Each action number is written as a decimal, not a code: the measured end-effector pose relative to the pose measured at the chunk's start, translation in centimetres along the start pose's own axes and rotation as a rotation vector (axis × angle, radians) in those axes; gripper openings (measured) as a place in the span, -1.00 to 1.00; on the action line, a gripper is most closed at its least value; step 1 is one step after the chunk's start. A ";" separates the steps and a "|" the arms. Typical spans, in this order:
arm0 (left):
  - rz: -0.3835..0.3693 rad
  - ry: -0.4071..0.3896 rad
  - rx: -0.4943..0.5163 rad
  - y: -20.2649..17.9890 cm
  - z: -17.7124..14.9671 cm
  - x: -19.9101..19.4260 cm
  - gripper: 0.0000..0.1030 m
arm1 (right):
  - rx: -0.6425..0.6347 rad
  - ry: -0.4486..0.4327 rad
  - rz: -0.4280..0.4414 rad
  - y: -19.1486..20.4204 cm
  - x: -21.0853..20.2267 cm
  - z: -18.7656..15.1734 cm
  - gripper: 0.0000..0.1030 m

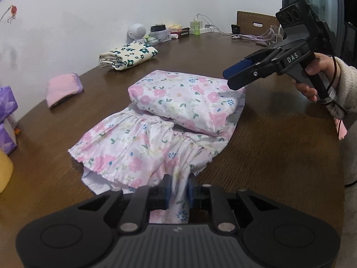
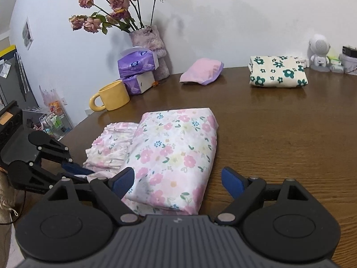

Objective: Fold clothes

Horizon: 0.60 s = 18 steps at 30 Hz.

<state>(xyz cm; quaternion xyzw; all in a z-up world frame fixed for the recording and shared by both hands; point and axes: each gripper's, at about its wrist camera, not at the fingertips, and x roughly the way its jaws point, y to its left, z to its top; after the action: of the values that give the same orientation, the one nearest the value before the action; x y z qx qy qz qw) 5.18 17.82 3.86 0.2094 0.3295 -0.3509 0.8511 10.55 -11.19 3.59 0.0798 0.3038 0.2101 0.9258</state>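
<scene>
The floral garment [image 1: 156, 138] is light and limp; the left hand-held gripper [image 1: 177, 188] pinches its 6 o'clock ruffled hem, while the right hand-held gripper [image 2: 177, 182] gapes empty.

Pink-floral white garment [image 1: 156, 138], cream cloth with green flowers [image 2: 277, 71], yellow mug [image 2: 111, 96], brown table [image 2: 290, 134]

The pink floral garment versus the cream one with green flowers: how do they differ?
The pink floral garment lies near, mid-table, only partly folded, its ruffled end spread out; the cream garment with green flowers sits by the wall as a compact finished bundle. The left gripper pinches the pink one's hem; nothing touches the cream one. Both are flower-printed cloth on the wooden table.
</scene>
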 end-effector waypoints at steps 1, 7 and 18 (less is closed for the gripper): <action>0.003 0.002 0.004 -0.1 0.0 -0.1 -0.69 | 0.003 0.001 0.001 0.0 0.0 -0.2 0.69; 0.052 0.023 0.049 -0.2 -0.3 -1.1 -0.25 | 0.027 -0.005 -0.005 -0.4 -0.6 -0.8 0.69; 0.211 0.025 0.240 -1.4 0.3 -2.3 0.42 | 0.031 -0.003 -0.026 -0.8 -1.3 -1.1 0.70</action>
<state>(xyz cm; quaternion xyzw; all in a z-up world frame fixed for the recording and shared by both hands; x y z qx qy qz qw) 3.04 17.79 5.55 0.3475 0.2719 -0.2937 0.8480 9.24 -12.51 3.18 0.0902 0.3067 0.1932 0.9276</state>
